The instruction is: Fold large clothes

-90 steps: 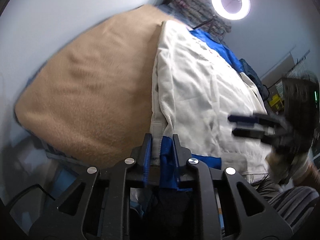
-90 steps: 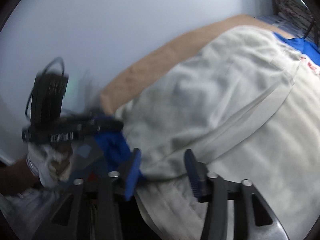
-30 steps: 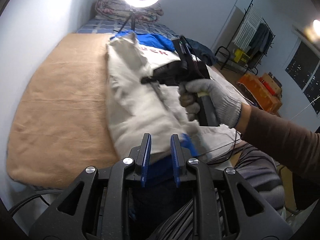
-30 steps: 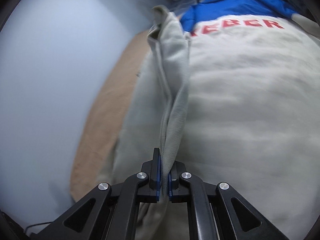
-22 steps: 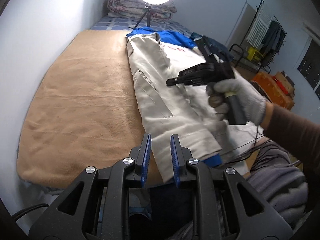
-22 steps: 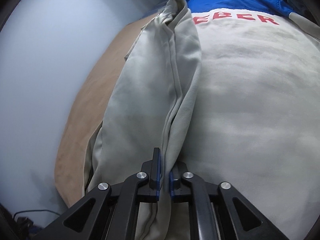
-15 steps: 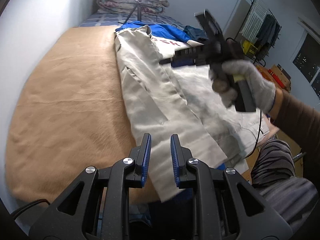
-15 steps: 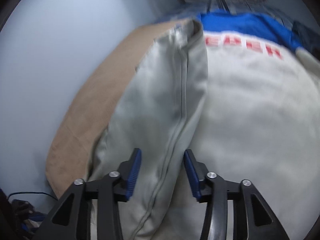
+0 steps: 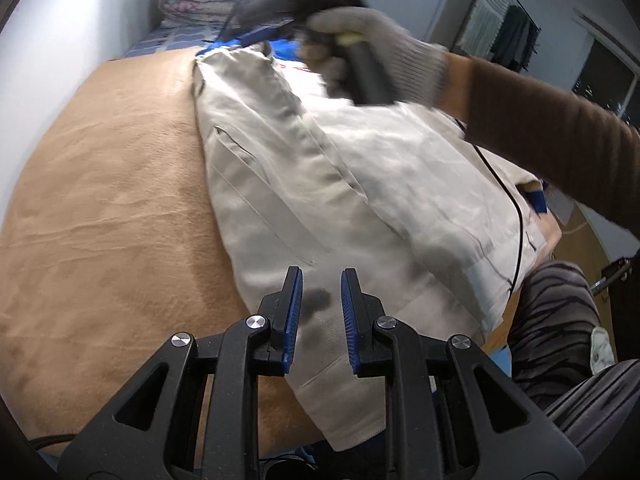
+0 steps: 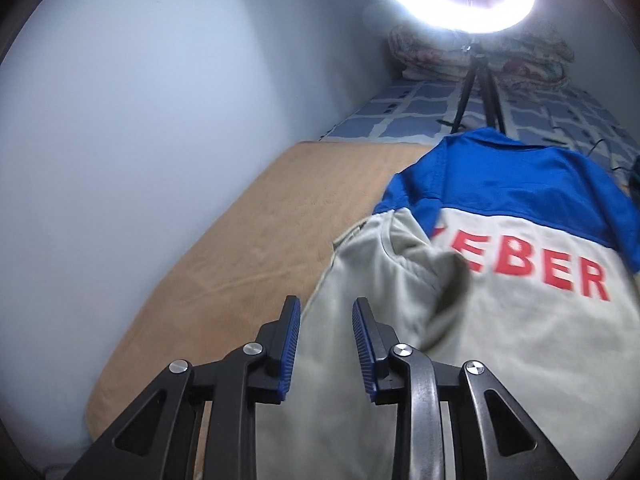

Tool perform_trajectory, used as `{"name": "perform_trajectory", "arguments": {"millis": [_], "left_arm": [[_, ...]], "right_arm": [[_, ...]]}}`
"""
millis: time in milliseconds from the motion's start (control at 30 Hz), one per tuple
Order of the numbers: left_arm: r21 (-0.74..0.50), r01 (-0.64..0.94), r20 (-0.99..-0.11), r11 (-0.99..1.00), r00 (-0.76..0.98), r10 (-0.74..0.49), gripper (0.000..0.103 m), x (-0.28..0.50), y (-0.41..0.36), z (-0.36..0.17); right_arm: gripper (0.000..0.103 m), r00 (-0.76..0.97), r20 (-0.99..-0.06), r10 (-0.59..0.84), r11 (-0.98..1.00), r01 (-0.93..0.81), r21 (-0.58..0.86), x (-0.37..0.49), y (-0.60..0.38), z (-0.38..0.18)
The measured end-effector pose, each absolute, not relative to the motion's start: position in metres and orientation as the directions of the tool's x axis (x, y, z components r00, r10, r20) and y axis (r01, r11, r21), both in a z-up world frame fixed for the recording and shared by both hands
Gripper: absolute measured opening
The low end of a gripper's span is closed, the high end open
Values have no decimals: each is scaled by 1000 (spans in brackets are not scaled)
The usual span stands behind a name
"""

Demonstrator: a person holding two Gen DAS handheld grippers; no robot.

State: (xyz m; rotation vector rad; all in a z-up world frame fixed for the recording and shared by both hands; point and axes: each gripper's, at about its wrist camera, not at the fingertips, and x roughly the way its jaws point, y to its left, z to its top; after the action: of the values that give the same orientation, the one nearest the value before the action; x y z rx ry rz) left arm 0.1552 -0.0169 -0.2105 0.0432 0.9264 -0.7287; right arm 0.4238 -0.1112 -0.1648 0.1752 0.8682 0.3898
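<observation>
Left wrist view: beige-and-blue jacket (image 9: 320, 184), soft, limp, bulky, lying on tan blanket (image 9: 100, 200) of bed; left gripper (image 9: 318, 314) and right gripper (image 10: 325, 338) jaws apart, empty; best pinched at near hem or seams.

Left hand-held gripper (image 9: 320, 312) open above beige jacket (image 9: 320, 184).

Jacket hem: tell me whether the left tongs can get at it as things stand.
Probably yes. The left tongs hang open right over the beige jacket near its hem, with nothing between them; the right tongs are far off by the collar.
</observation>
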Motion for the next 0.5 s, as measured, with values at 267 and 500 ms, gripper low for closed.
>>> {"name": "perform_trajectory", "arguments": {"millis": [267,500], "left_arm": [[-285,606,-777,743,307,-549,17,158,-24,-247],[-340,601,-737,723,307,-602,18,152,-13,-235]], "right_arm": [[0,527,-826,199,976,-29,217,449,-155,-240],[7,557,-793,248,968,-119,220,439,-138,-205]]}}
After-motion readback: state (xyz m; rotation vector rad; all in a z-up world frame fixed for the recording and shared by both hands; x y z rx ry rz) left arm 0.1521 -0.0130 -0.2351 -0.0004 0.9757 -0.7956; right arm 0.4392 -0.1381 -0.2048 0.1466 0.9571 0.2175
